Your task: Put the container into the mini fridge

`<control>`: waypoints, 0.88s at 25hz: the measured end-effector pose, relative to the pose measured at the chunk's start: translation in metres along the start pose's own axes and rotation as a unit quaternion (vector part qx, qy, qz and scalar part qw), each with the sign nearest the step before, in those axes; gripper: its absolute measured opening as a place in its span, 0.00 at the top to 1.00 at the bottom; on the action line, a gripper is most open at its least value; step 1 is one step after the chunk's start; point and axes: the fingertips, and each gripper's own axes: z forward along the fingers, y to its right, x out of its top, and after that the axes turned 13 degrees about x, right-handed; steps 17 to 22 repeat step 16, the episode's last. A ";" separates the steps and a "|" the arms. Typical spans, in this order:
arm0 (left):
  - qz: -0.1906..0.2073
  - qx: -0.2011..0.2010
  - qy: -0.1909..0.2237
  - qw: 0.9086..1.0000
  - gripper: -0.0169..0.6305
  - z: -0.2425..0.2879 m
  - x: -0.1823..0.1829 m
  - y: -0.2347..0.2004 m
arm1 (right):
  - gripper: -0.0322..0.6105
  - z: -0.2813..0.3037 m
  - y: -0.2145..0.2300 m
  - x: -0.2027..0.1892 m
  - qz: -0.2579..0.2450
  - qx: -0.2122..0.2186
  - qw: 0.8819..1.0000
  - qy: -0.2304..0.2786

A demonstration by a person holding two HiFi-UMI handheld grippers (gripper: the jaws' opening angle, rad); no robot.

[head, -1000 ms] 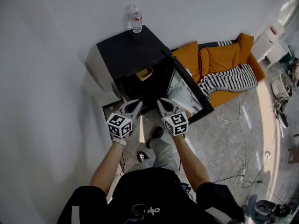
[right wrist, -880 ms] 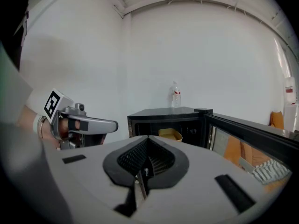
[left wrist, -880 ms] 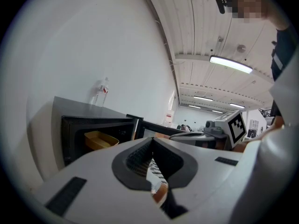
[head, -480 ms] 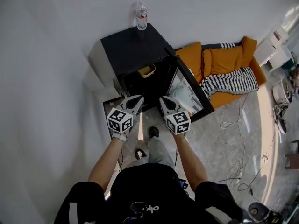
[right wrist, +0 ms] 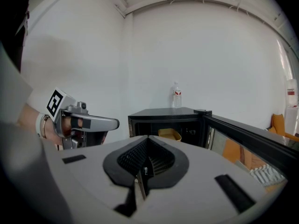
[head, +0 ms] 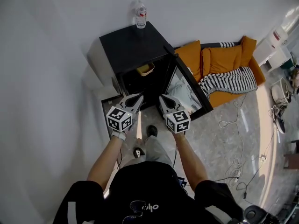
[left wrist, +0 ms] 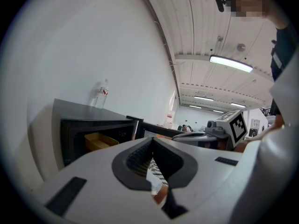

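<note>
You have one mini fridge (head: 126, 48) with its door (head: 187, 90) swung open toward 4 o'clock. One yellow container (head: 145, 69) sits inside on the shelf, and one bottle (head: 140, 16) stands on top at 12 o'clock. Your left gripper (head: 138, 96) and right gripper (head: 162, 98) hover at the fridge's 6 o'clock, jaws pressed together, empty. Neither has moved since a second ago.

Only the front rim of the yellow container (head: 145, 69) is seen in the head view; the rest is covered by the top of the mini fridge (head: 128, 48). The fridge's interior is lost in darkness, and its lower front is masked by the left gripper (head: 138, 96) and right gripper (head: 161, 97). The open door (right wrist: 252, 136) is cut off by the right gripper view's right edge. The label on the bottle (head: 141, 16) is too small to be read.
</note>
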 end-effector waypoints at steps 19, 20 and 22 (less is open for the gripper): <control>-0.002 0.002 -0.002 1.000 0.96 -0.002 0.003 -0.004 | 0.94 0.003 0.000 -0.002 0.004 0.000 1.000 -0.006; -0.002 0.002 -0.002 1.000 0.96 -0.002 0.003 -0.004 | 0.94 0.003 0.000 -0.002 0.004 0.000 1.000 -0.006; -0.002 0.002 -0.002 1.000 0.96 -0.002 0.003 -0.004 | 0.94 0.003 0.000 -0.002 0.004 0.000 1.000 -0.006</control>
